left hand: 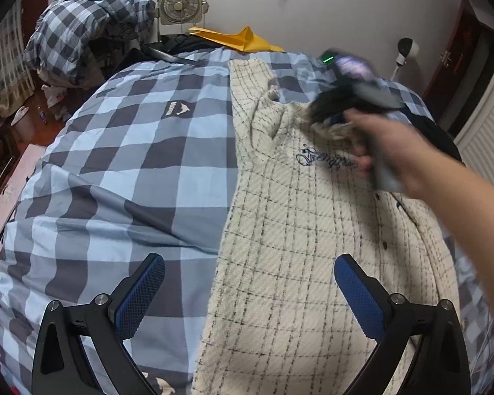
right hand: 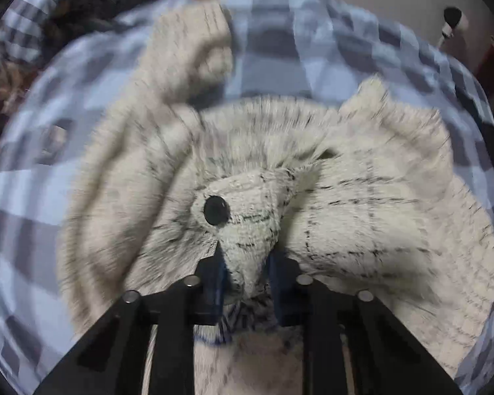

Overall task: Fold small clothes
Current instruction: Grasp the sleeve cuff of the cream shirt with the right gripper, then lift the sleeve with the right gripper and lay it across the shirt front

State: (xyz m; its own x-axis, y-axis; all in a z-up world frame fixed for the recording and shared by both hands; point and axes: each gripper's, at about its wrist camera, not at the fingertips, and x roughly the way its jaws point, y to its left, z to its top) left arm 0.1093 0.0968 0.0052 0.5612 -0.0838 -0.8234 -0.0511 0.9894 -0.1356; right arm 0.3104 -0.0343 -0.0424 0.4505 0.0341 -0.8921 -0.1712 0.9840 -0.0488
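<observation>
My left gripper (left hand: 248, 299) hovers, jaws apart, over the hem of the cream woven shirt with thin dark checks (left hand: 296, 230) on the blue-checked bed (left hand: 131, 164). My right gripper (right hand: 247, 283) clamps its collar corner: soft, light, floppy; best pinched at edges.

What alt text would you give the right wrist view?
The right tool is shut on a bunched fold of a cream checked shirt near a black button; the shirt lies blurred on a blue checked bedcover.
</observation>
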